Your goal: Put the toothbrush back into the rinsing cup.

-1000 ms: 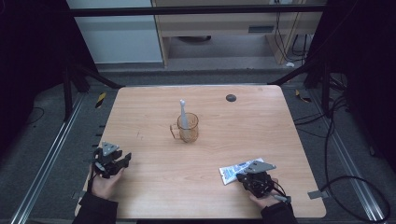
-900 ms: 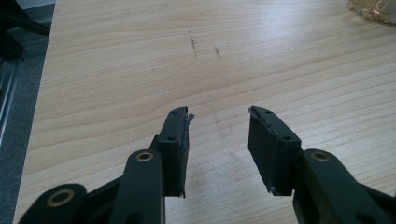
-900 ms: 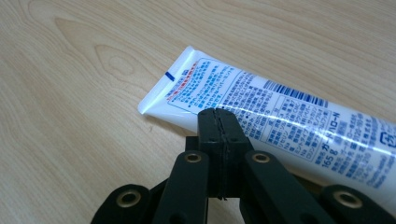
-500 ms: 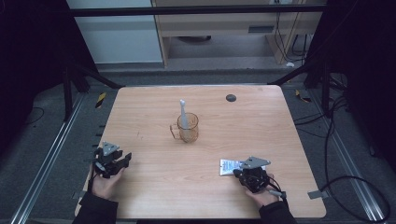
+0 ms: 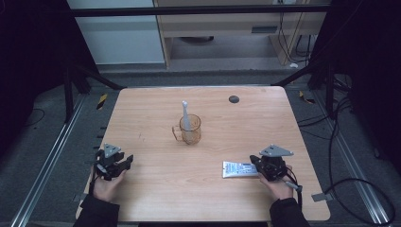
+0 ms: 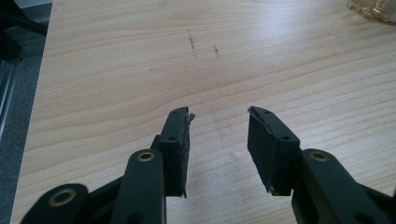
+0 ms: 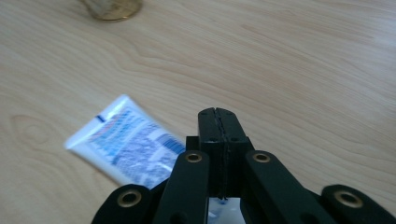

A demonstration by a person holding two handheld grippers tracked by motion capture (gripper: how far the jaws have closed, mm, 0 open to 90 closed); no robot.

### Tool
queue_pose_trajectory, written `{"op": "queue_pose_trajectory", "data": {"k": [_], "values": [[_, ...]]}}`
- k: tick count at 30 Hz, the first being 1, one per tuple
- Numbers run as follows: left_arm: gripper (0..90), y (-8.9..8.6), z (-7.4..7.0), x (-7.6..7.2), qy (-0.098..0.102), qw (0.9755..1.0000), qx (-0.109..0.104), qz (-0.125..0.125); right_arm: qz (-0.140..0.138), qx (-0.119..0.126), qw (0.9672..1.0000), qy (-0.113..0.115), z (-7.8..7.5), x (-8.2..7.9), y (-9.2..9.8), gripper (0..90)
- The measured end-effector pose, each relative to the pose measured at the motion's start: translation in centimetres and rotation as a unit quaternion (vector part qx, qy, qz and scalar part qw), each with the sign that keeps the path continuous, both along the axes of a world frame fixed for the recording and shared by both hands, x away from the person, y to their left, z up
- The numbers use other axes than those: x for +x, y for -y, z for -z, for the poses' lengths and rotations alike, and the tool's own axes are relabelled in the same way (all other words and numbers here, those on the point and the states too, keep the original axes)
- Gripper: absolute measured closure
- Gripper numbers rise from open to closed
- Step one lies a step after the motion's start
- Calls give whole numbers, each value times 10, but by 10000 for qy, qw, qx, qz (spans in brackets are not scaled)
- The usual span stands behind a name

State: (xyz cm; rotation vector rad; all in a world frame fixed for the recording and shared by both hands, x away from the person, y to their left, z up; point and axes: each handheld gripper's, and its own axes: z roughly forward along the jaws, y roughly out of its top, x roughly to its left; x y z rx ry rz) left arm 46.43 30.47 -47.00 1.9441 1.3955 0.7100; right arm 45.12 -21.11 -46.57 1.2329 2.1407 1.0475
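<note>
Item: toothpaste tube, flat, long axis across frame, lower right; right gripper at its right end, jaws pressed together, empty; left gripper gaping, far.

You are working at a light wooden table with rounded corners. On it stand an amber see-through plastic mug, near the middle, and a small round black disc toward the far edge. A white printed toothpaste tube lies flat at your right.
</note>
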Motion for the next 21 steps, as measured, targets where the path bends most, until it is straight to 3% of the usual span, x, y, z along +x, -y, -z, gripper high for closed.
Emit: {"op": "queue_pose_trajectory", "data": {"k": [6, 14, 21], "values": [[579, 0, 0, 0, 4, 10000, -4, -5, 311, -101, 9994, -125, 6, 14, 15, 900], [581, 0, -1, 0, 11, 10000, -21, -1, 364, -316, 9984, -312, 12, 15, 21, 900], [581, -1, -1, -1, 16, 10000, -18, -2, 434, -327, 9976, -437, 14, 10, 26, 900]]}}
